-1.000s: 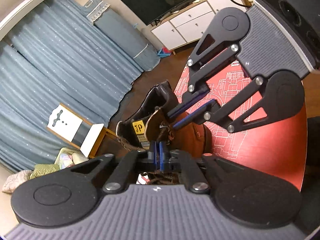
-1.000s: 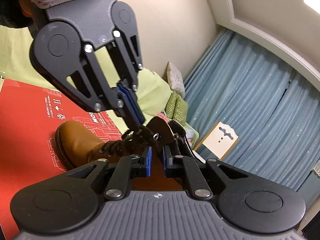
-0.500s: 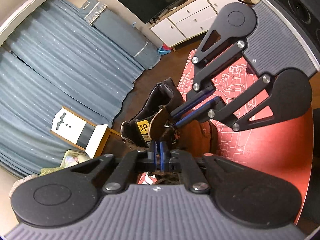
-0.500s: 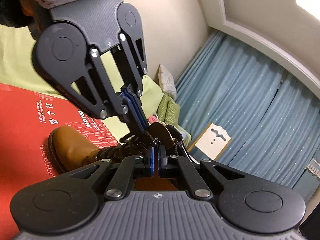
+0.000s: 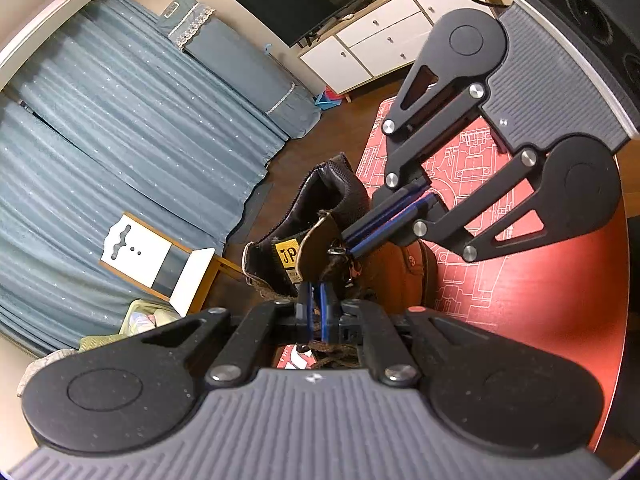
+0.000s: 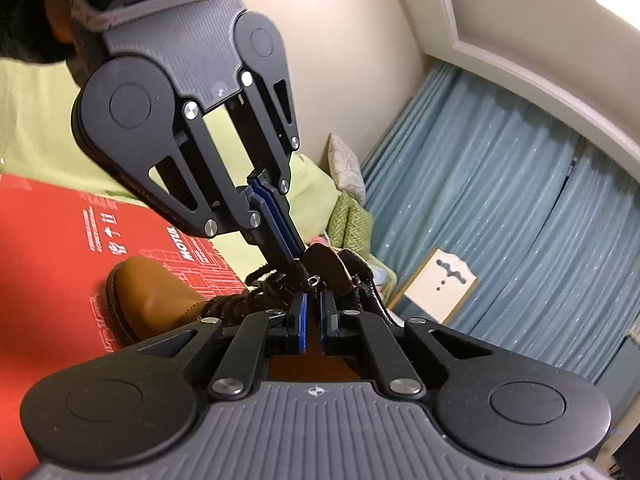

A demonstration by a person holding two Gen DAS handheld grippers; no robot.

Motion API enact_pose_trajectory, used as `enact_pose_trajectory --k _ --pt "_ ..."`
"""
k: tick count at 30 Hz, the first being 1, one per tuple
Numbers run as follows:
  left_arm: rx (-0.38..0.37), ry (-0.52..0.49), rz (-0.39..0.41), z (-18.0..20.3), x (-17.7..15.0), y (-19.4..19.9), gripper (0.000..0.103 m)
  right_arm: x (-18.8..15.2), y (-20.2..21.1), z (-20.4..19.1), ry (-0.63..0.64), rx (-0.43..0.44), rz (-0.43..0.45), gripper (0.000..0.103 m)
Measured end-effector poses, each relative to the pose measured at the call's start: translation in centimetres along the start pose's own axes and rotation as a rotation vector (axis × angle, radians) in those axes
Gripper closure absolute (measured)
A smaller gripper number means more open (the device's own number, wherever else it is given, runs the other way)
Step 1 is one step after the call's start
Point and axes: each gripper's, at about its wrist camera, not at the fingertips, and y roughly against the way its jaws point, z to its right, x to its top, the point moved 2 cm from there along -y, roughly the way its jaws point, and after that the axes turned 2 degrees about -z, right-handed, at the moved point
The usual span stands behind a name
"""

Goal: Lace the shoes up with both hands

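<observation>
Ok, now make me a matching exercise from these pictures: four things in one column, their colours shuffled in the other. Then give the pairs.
Things:
1. boot toe
2. tongue label
3. board under the boot
4. curtains

Colours:
A. yellow
B. blue
C. tan
D. red

Pairs: 1-C, 2-A, 3-D, 4-B
</observation>
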Motion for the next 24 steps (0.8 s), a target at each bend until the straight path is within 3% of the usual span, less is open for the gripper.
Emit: enact_pose_trajectory --k 7,13,18,21,24 --pt "-0.048 0.132 0.011 -1.6 -1.9 1.1 0.091 -0.1 0.4 0.5 -0.062 0.013 -0.044 0.103" --pt "-0.016 0.242 -0.111 -3.4 -7.3 -0.1 0.090 -2.7 1.0 2.0 -0.190 0.026 -0.210 0.103" --pt "-0.028 0.337 -0.205 -4.2 -11.1 -2.9 0.090 -3.1 1.9 1.2 -0.311 0.156 -0.257 0.103" --pt "-0.044 0.408 -0.224 -5.3 -12.6 -3.8 0.090 -2.3 1.7 0.7 -0.429 0.278 -0.251 0.103" --pt "-0.089 0.466 -0.237 -6.2 -13.9 -4.6 0.090 -2.2 1.0 1.2 -0.511 0.319 -0.250 0.103"
